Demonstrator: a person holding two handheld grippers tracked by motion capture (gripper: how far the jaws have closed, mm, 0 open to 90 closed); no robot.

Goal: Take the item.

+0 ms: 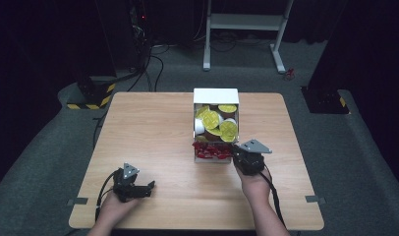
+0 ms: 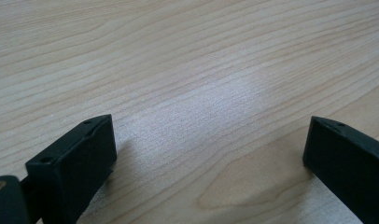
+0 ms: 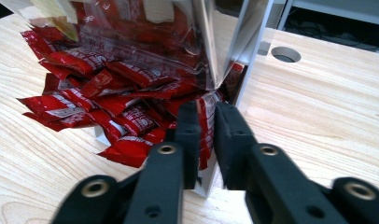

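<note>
Two black two-jaw grippers on one pale wood-grain table (image 1: 153, 132), each in a person's hand. Left gripper (image 1: 149, 187) low at the near left of the table, jaws spread wide and empty. Right gripper (image 1: 235, 153) at the near right corner of one white open-fronted dispenser box (image 1: 215, 96), jaws pinched on a single red foil sachet (image 3: 205, 122) at the box's lower opening.

From the high view: one box at the middle of the table, upper part packed with round cups with yellow foil lids (image 1: 211, 119), about five lids countable, the rest overlapped; one heap of red sachets (image 1: 211, 150) spilling from the bottom slot toward the near edge. Also a grey three-cornered plate (image 1: 254, 146) atop the right gripper and a smaller one on the left, plus the dark floor and a white metal frame (image 1: 244, 22) beyond the far edge.

From the right gripper view: close detail missing from above, namely the sachet heap (image 3: 99, 98), well over a dozen, too tangled for an exact count; a clear plastic front panel (image 3: 145, 37) over them; the white side wall (image 3: 253, 51) just beside the gripped sachet; one round cable hole (image 3: 285, 54) in the tabletop.

From the left gripper view: bare wood (image 2: 201, 70) between two jaw tips standing far apart, nothing held.
</note>
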